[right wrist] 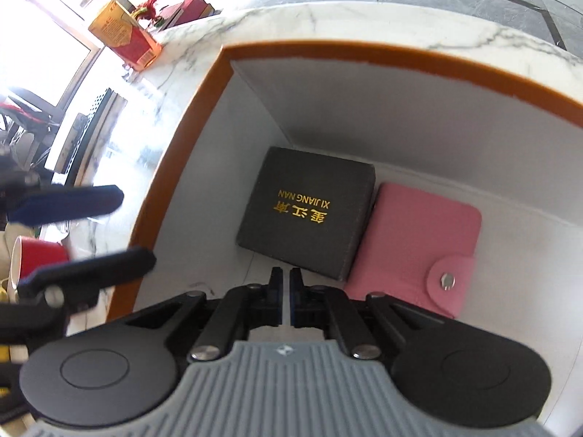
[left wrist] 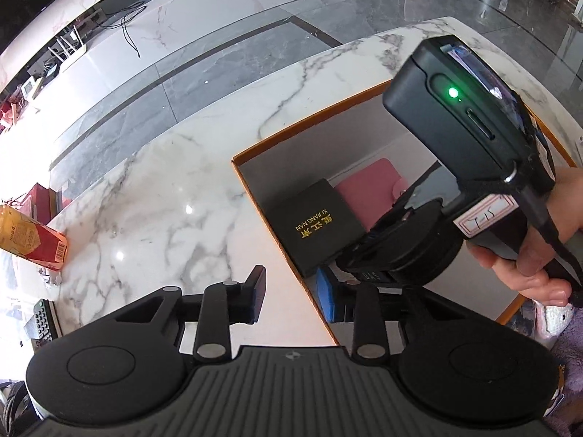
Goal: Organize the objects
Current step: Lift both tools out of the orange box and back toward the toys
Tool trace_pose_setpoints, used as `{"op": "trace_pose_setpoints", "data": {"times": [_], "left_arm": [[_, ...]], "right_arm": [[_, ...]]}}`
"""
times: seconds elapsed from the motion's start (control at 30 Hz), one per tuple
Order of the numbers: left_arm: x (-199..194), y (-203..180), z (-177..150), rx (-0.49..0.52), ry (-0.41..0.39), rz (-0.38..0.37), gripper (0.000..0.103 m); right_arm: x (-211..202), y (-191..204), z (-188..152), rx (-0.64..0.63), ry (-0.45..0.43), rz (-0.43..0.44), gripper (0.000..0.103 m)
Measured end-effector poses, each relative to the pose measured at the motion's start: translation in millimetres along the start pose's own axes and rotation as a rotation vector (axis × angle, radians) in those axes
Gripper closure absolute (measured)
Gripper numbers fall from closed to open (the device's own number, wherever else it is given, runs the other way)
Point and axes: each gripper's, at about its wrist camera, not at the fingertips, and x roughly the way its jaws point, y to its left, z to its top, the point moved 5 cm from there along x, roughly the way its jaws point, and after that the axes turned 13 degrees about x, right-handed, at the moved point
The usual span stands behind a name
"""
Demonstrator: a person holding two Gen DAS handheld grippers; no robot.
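An open box with an orange rim (left wrist: 309, 131) (right wrist: 328, 54) and white inside stands on the marble table. In it lie a black box with gold lettering (left wrist: 313, 225) (right wrist: 306, 211) and a pink snap wallet (left wrist: 368, 189) (right wrist: 415, 247), side by side. My left gripper (left wrist: 291, 296) is open and empty, straddling the box's near left wall. My right gripper (right wrist: 286, 291) is shut with nothing between its fingers, inside the box just before the black box. Its body (left wrist: 473, 138) fills the right of the left wrist view.
A red and yellow carton (left wrist: 32, 236) (right wrist: 124, 36) lies at the table's left edge. A remote (left wrist: 43, 324) lies near it. A red cup (right wrist: 36, 258) stands beside the table. The left gripper's fingers (right wrist: 73, 200) show blurred at left in the right wrist view.
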Motion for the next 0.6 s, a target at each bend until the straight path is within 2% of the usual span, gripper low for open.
{"op": "trace_pose_setpoints", "data": {"times": [0.23, 0.3, 0.37, 0.43, 0.47, 0.5, 0.57, 0.6], "left_arm": [[0, -5, 0, -0.002, -0.001, -0.013, 0.066], [0, -7, 0, -0.001, -0.001, -0.014, 0.066], [1, -9, 0, 0.001, -0.003, -0.012, 0.066], [2, -11, -1, 0.001, 0.000, -0.014, 0.066], [3, -12, -1, 0.001, 0.001, -0.014, 0.066], [4, -13, -1, 0.002, 0.004, -0.014, 0.066], [6, -14, -1, 0.002, 0.010, -0.014, 0.066], [6, -15, -2, 0.001, 0.014, -0.015, 0.066]], "right_arm": [[-4, -6, 8, 0.019, -0.030, 0.010, 0.099], [-7, -5, 5, 0.007, -0.022, 0.001, 0.094], [-14, -6, 1, -0.019, -0.020, -0.004, 0.093], [-25, -14, -5, -0.051, -0.031, -0.055, 0.075], [-30, -19, -8, -0.070, -0.040, -0.094, 0.051], [-35, -23, -10, -0.090, -0.054, -0.126, 0.043], [-41, -31, -14, -0.136, -0.067, -0.189, 0.042], [-41, -36, -15, -0.147, -0.064, -0.218, 0.038]]}}
